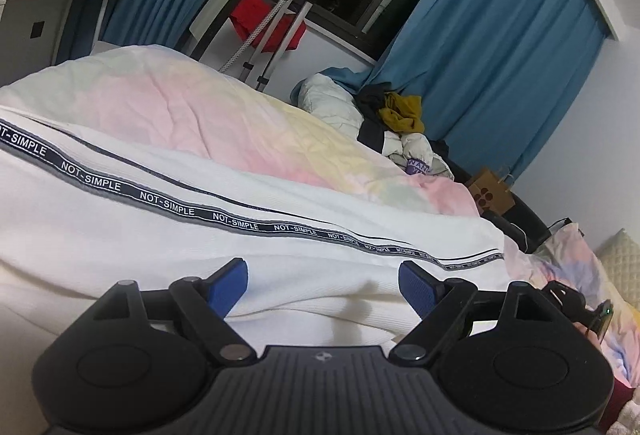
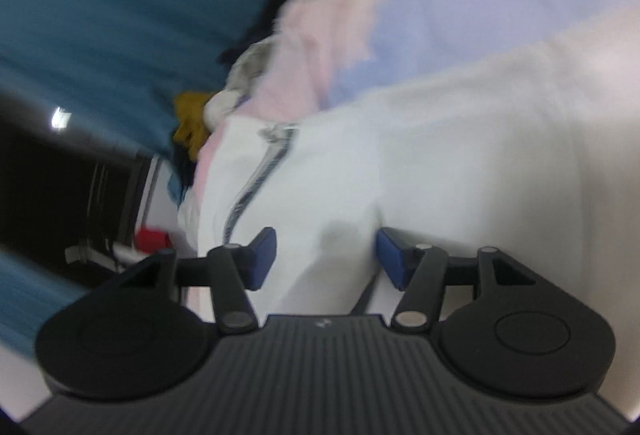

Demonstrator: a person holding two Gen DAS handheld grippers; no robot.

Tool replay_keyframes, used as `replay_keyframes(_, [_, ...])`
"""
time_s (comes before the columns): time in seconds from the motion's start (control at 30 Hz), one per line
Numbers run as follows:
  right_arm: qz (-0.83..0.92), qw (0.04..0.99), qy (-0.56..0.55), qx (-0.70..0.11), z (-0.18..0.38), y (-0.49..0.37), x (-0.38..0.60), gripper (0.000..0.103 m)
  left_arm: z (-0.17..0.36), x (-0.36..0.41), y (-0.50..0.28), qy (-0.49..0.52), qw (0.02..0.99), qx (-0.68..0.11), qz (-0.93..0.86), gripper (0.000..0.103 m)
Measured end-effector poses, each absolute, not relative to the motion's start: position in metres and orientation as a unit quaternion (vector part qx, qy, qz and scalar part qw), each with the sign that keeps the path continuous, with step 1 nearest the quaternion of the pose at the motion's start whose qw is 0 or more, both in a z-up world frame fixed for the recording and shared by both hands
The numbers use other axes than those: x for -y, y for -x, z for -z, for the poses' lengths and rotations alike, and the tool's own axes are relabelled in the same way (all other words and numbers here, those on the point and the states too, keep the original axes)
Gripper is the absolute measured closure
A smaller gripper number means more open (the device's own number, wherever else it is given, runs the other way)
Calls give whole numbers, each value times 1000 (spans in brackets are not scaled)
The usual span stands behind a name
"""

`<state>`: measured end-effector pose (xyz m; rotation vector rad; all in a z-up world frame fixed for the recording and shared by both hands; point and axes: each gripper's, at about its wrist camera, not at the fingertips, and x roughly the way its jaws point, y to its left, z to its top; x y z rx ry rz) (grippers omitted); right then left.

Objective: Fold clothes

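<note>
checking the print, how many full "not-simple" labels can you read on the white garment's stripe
5 readable on the white garment: far left, then. Farther right the stripe blurs, so more are likely.

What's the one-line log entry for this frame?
task: fold clothes | left gripper: open, over white garment | right gripper: open, over same garment, view blurred | garment on pastel duvet | nothing grasped

left tool (image 1: 323, 285) and right tool (image 2: 326, 259), jaws wide apart; nothing between
</note>
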<state>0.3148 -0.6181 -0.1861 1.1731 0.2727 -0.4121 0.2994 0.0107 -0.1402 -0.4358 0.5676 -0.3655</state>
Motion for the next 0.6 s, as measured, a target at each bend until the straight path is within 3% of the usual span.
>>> replay_keyframes(0.03, [191, 815, -530, -139, 183, -321, 617, 59, 140, -10, -299, 212, 920, -277, 177, 19])
replay_keyframes(0.1, [181, 824, -515, -154, 179, -330, 617, 92, 139, -11, -297, 210, 921, -278, 175, 19])
replay_keyframes(0.33, [246, 871, -416, -88, 127, -305, 585, 97, 137, -14, -298, 203, 922, -282, 168, 19])
replay_keyframes(0.47, [274, 865, -383, -174, 154, -306, 589, 97, 134, -22, -297, 205, 921, -290, 160, 19])
replay_keyframes(0.6, [250, 856, -414, -182, 165, -303, 594, 95, 127, -35, -289, 234, 912, -303, 144, 19])
